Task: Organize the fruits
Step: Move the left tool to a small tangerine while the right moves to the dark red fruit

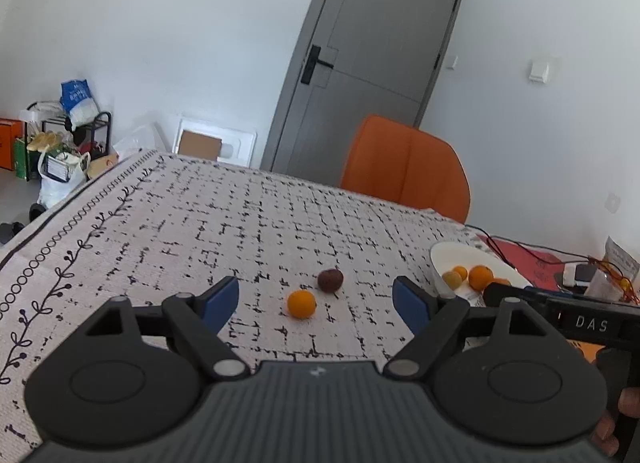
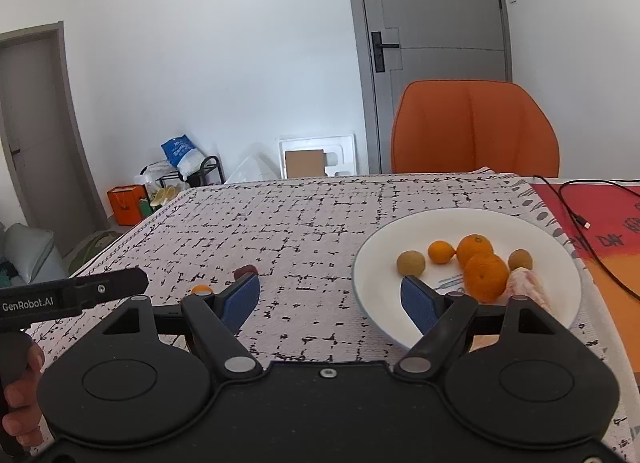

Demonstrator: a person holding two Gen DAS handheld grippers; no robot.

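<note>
A small orange fruit (image 1: 301,303) and a dark reddish-brown fruit (image 1: 330,280) are seen loose on the patterned tablecloth (image 1: 200,223), just beside each other and directly ahead of the left gripper (image 1: 316,299), framed between its spread, empty jaws. Both are round, so no long axis is offered. The left hand is judged the nearer. The white plate (image 2: 372,263), already holding several fruits, lies to the right, under the right gripper (image 2: 330,299), whose jaws are likewise released and empty.

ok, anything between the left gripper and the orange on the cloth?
No. In the left wrist view only bare tablecloth lies between left gripper and orange.
</note>
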